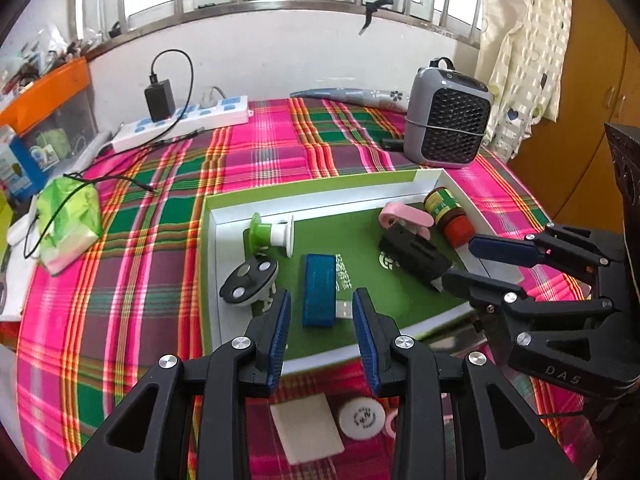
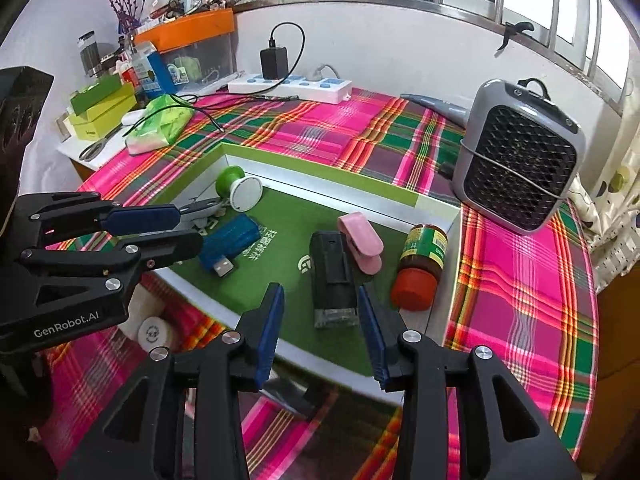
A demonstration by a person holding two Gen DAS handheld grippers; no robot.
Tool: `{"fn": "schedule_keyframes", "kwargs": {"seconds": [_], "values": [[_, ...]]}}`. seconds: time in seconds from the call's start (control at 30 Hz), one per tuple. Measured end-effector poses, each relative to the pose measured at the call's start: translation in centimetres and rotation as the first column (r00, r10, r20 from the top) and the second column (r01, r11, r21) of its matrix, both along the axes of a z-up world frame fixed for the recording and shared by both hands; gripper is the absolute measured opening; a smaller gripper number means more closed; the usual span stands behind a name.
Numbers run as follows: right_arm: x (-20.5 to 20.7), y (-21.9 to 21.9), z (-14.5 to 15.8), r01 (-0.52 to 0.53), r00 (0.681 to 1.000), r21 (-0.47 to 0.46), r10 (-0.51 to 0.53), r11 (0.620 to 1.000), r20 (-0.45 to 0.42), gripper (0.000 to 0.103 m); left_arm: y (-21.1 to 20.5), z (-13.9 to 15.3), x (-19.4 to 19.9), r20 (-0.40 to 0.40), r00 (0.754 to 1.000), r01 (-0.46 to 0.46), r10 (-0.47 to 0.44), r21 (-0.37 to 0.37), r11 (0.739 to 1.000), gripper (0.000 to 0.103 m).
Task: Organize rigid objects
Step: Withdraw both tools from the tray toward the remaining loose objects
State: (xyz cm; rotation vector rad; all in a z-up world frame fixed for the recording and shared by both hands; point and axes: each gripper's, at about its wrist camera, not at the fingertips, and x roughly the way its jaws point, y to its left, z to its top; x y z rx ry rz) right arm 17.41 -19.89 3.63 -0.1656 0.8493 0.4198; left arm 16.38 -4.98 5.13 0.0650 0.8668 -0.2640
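A green-lined white tray [image 1: 212, 240] on the plaid cloth holds several items. A blue USB device [image 1: 318, 280] lies flat in it, seen just beyond my left gripper [image 1: 322, 294], which is open with its pads clear of the device. A black boxy device [image 2: 332, 276] lies ahead of my right gripper [image 2: 321, 289], also open and not touching it. Beside it lie a pink clip [image 2: 360, 240] and a red-lidded jar [image 2: 420, 264] on its side. A green and white spool [image 1: 272, 234] and an oval grey plug [image 1: 248, 280] lie at the tray's left.
A grey fan heater [image 1: 448, 124] stands behind the tray at right. A white power strip [image 1: 180, 120] with a black charger lies at the back, a green tissue pack [image 1: 68, 220] at left. A white pad [image 1: 306, 428] and a round white disc [image 1: 362, 416] lie on the cloth before the tray.
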Motion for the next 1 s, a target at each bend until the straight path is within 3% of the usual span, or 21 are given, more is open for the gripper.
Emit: {"fn": "schedule_keyframes", "kwargs": {"seconds": [0.53, 1.0], "values": [[-4.1, -1.0, 1.5, 0.039, 0.998, 0.036, -0.041, 0.999, 0.055, 0.04, 1.3, 1.3, -4.0, 0.042, 0.999, -0.011, 0.012, -0.023, 1.0, 0.031], [-6.7, -1.2, 1.4, 0.052, 0.996, 0.025, -0.054, 0.998, 0.077, 0.04, 2.6, 0.7, -6.9, 0.054, 0.998, -0.035, 0.036, -0.014, 0.999, 0.031]]}}
